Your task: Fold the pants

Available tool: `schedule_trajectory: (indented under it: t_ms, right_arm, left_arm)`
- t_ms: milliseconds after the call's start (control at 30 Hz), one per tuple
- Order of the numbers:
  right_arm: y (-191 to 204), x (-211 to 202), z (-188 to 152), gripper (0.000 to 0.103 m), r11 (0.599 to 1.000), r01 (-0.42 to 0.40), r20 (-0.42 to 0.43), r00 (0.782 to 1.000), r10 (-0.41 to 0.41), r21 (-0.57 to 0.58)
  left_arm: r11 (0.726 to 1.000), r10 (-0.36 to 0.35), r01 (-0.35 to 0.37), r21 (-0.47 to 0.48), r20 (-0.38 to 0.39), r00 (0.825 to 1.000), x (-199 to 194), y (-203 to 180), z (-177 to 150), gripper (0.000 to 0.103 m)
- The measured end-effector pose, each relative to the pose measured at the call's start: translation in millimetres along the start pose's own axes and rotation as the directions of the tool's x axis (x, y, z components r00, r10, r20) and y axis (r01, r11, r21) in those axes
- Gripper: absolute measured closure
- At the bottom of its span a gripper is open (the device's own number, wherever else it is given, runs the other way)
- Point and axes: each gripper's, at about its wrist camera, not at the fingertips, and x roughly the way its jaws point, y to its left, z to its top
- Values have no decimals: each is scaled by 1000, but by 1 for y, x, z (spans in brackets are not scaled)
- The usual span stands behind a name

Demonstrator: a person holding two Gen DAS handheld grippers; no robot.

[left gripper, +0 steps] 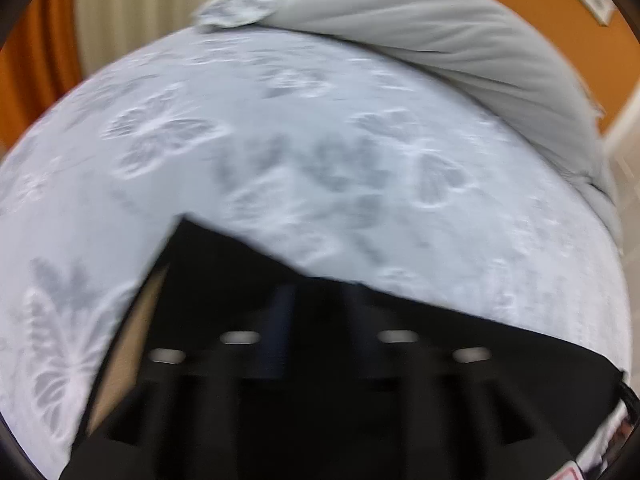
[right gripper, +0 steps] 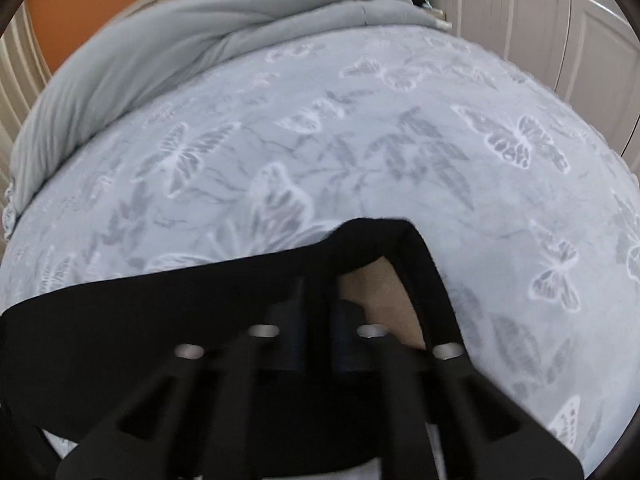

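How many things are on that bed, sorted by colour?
Black: 1, the pants, gripped by both grippers (left, right).
Plain grey: 1, the bunched blanket.
Pale butterfly print: 1, the bedspread underneath.
Total: 3.

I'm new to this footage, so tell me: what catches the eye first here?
The black pants stand out, stretched across the near edge of a pale bedspread printed with butterflies. Both the left gripper and the right gripper are shut on that cloth. A rumpled grey blanket lies along the bed's far side.
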Motion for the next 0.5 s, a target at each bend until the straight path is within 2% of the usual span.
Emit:
schedule_trajectory:
  t_ms: [33, 133, 233, 333, 433, 500]
  right_arm:
    - [2, -13, -2, 97, 1000, -8, 31, 999, 9, -11]
    - [6, -48, -6, 97, 999, -34, 89, 995, 37, -36]
    - [11, -95, -17, 97, 995, -53, 137, 988, 65, -85]
    - [11, -150, -36, 97, 989, -69, 187, 978, 92, -129]
    - [15, -198, -63, 97, 978, -67, 211, 971, 110, -199]
    - [12, -217, -83, 97, 973, -52, 197, 975, 98, -226]
  left_arm:
    - [999, -35, 35, -21, -1, 999, -5, 8, -1, 103]
    - [992, -110, 113, -56, 53, 992, -31, 26, -3, 103]
    - [983, -179, 182, -28, 92, 980, -74, 30, -13, 103]
    - [966, -256, 257, 8, 124, 959, -124, 32, -31, 103]
    - [942, -335, 333, 44, 156, 929, -181, 42, -64, 103]
    - [933, -361, 357, 55, 146, 921, -205, 50, -87, 103]
